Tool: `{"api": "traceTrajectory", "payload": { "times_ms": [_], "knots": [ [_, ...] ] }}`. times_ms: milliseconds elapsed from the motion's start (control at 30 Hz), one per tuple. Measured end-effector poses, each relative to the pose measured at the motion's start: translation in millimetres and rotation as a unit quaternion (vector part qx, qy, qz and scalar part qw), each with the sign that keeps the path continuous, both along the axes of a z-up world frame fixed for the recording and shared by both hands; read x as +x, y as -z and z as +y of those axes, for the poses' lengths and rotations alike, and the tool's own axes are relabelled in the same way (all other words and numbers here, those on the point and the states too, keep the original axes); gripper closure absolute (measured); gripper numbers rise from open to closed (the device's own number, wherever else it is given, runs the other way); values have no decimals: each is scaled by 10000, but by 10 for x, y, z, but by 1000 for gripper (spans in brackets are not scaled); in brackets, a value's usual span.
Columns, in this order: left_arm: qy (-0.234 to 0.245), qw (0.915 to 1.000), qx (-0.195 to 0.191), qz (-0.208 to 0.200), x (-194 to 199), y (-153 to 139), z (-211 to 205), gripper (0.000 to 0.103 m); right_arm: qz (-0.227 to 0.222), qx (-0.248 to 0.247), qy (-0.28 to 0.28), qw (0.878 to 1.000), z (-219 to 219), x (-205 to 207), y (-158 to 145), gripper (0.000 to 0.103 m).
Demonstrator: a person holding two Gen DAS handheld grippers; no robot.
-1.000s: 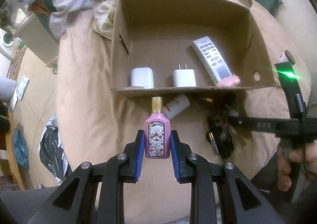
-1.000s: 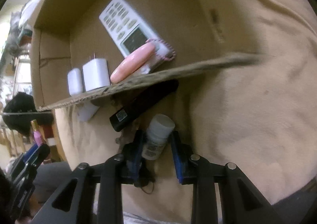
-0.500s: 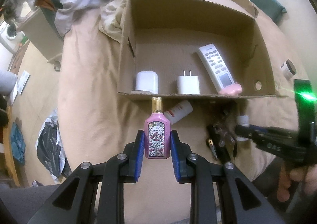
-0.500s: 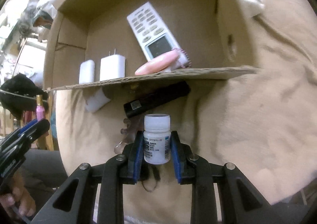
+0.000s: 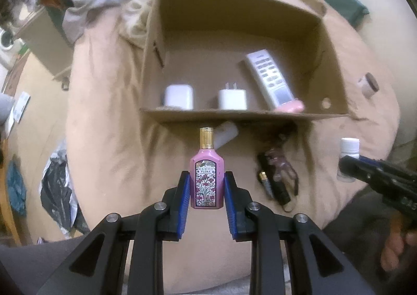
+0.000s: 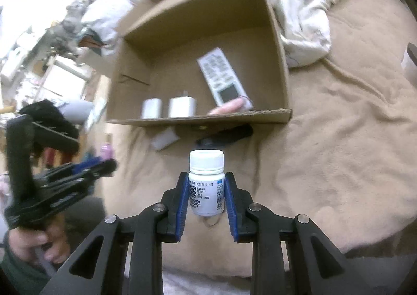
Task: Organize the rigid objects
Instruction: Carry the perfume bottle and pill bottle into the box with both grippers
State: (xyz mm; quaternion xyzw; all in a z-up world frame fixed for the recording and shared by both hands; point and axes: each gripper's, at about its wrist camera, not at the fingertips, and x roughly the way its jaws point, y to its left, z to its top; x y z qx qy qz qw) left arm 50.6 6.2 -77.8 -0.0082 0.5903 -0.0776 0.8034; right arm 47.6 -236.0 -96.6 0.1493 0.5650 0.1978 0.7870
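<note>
While both tools are narrowed onto loads above the tan blanket (image 5: 109,112), the left gripper (image 5: 206,189) clamps the flat sides of a pink perfume bottle (image 5: 207,180), likely glass, smooth and breakable, so a low hold on its body suits it. Upright between the right gripper (image 6: 206,197) pads stands a white pill bottle (image 6: 206,185), probably light, stiff plastic, pinched across its labelled middle. Farther off, the cardboard box (image 5: 336,81) holds two white chargers (image 5: 232,99), a remote (image 5: 271,78) and something pink.

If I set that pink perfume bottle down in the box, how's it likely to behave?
The pink perfume bottle, clamped in the left gripper, looks rigid and probably glass, so likely fragile and heavy for its size. Tall with a narrow base, it may tip. Its flat sides shouldn't roll.
</note>
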Motion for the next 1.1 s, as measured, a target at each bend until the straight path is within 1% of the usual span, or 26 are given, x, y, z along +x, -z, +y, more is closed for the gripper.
{"api": "traceTrajectory", "payload": {
  "times_ms": [67,133,233,300,367,467,533,600,633,667,700,767,800,833,867,900,967,1000,1033,1100],
  "knots": [
    [3,9999,-146,-67,27,-78,0,80,-251,71,-122,9996,-67,5,-193,75],
    [-24,9991,-391,-179,100,-213,-8,80,-501,88,-133,9986,-114,54,-384,75],
    [84,9980,-447,-428,243,-383,-40,80,-619,172,72,9979,-205,213,-562,75],
    [109,9976,-365,-575,304,-445,1,80,-652,103,118,9977,-245,348,-606,75],
    [94,9978,-425,-509,353,-436,52,80,-751,-98,169,9970,-292,490,-639,75],
    [107,9982,-495,-328,410,-380,57,80,-711,-200,221,9970,-300,836,-545,75],
    [228,9988,-378,-209,470,-342,-8,80,-696,-218,136,9972,-248,1041,-491,75],
    [214,9980,-589,30,618,-332,-19,80,-830,-284,50,9961,-160,1179,-448,75],
    [197,9977,-646,87,706,-342,-29,80,-903,-296,23,9955,-126,1213,-432,75],
    [215,9978,-618,65,799,-365,-56,80,-1005,-380,-34,9942,-79,1249,-407,75],
    [275,9985,-470,-4,914,-385,-113,80,-1097,-497,-101,9927,-32,1278,-373,75],
    [382,9982,-451,21,1114,-376,-190,80,-1164,-631,-226,9909,37,1301,-302,75],
    [464,9981,-408,13,1267,-315,-236,80,-1174,-714,-284,9901,67,1299,-269,75],
    [457,9986,-275,-26,1355,-255,-245,80,-1222,-790,-335,9888,96,1286,-231,75],
    [404,9991,-99,-69,1452,-180,-247,80,-1264,-833,-378,9877,115,1279,-203,75],
    [309,9995,-23,-32,1542,-72,-235,80,-1255,-909,-408,9871,144,1277,-155,75],
    [311,9995,8,-99,1612,60,-244,80,-1195,-980,-457,9869,192,1292,-85,75],
    [322,9992,147,-174,1636,128,-253,80,-1201,-1025,-517,9861,228,1295,-67,75],
    [280,9992,237,-127,1657,189,-247,80,-1228,-1135,-595,9841,269,1299,-54,75],
    [142,9999,-14,87,1703,308,-204,80,-1240,-1262,-665,9820,317,1313,-22,75]
  ]
}}
